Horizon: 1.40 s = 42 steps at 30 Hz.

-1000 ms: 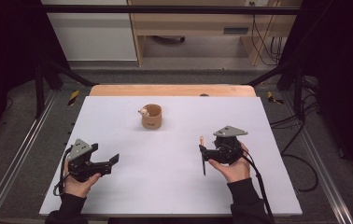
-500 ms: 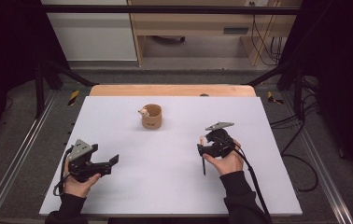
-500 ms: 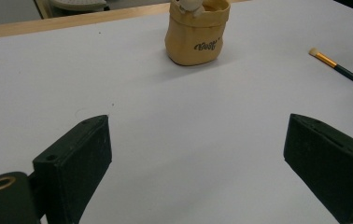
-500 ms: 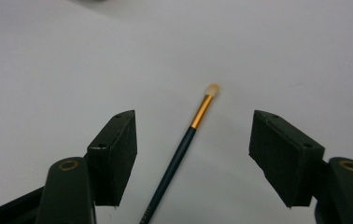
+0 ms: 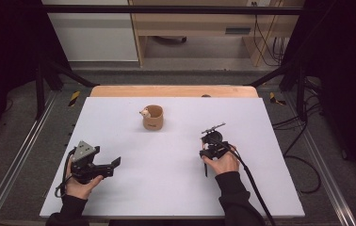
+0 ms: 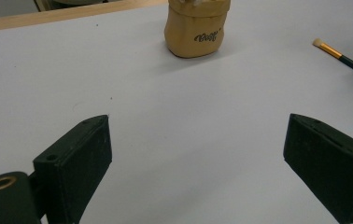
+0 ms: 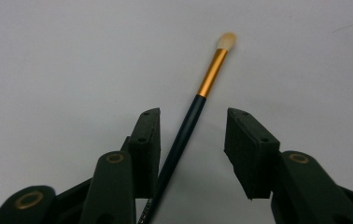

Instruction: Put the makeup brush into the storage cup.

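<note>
Now | right gripper (image 7: 193, 135) has tipped over the brush (image 7: 198, 112), jaws part-open, straddling it, not clamped | left gripper (image 6: 198, 149) wide open, empty | we judge pickup pending.

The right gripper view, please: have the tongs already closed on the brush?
No, the right tongs stand open, the brush lying between them with a clear gap to one jaw.

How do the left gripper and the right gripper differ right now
The left gripper has its jaws spread wide over bare table; the right gripper has narrower jaws straddling a brush, not clamped. The left points toward the tan cup; the right tilts down at the tabletop. Both are open and hand-held.
</note>
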{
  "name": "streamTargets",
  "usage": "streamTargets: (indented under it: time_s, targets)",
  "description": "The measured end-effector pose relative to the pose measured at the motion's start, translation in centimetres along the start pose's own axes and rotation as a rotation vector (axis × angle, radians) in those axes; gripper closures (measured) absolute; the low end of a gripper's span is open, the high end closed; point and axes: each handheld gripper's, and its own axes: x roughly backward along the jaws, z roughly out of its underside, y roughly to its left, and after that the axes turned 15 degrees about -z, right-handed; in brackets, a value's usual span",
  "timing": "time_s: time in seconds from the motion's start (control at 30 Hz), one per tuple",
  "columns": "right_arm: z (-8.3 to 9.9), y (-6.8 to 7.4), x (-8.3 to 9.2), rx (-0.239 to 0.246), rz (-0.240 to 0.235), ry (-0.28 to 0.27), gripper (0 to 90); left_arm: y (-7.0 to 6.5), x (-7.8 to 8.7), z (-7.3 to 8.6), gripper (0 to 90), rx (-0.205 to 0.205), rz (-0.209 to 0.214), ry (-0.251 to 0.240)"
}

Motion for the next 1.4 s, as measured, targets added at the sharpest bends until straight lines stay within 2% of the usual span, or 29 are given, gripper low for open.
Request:
streamTargets:
  time_s: [0.07, 0.27, 0.47, 0.83, 0.97, 1.0, 1.1, 1.13, 1.2, 1.3, 1.4]
  targets:
    - [0.0, -0.1, -0.3, -0.03, -0.002, 0.024, 61.8, 0.0, 0.0, 0.0, 7.2, -0.002, 0.0, 0.001]
    - [-0.1, -0.3, -0.9, -0.062, -0.019, 0.046, 66.9, 0.0, -0.1, 0.0, 7.2, -0.006, 0.001, 0.007]
    - [-0.1, -0.5, -1.4, -0.081, -0.03, 0.076, 71.6, 0.0, -0.1, 0.0, 7.3, -0.007, 0.003, 0.008]
    - [-0.3, -0.7, -1.3, -0.081, -0.012, 0.088, 82.5, 0.0, -0.1, 0.0, 7.5, -0.007, 0.005, 0.011]
    - [-0.3, -0.8, -1.3, -0.074, -0.021, 0.093, 82.9, 0.0, -0.1, 0.0, 7.5, -0.008, 0.005, 0.011]
    - [-0.3, -0.9, -1.3, -0.056, -0.025, 0.097, 82.9, 0.0, -0.1, 0.0, 7.5, -0.008, 0.005, 0.012]
    - [-0.3, -1.0, -1.2, -0.048, -0.036, 0.111, 82.4, 0.0, -0.1, 0.0, 7.5, -0.009, 0.006, 0.012]
    - [-0.5, -1.0, -1.0, -0.039, -0.038, 0.133, 75.2, 0.0, -0.1, 0.0, 7.5, -0.009, 0.006, 0.012]
    - [-0.6, -1.2, -0.7, -0.012, -0.029, 0.134, 73.1, 0.0, -0.2, 0.0, 7.5, -0.01, 0.005, 0.013]
    - [-0.8, -1.3, -0.4, -0.014, -0.039, 0.136, 70.1, 0.0, -0.2, 0.0, 7.5, -0.01, 0.004, 0.013]
    - [-1.4, -1.3, -0.1, 0.01, -0.04, 0.167, 69.5, 0.0, -0.2, 0.1, 7.5, -0.01, 0.005, 0.016]
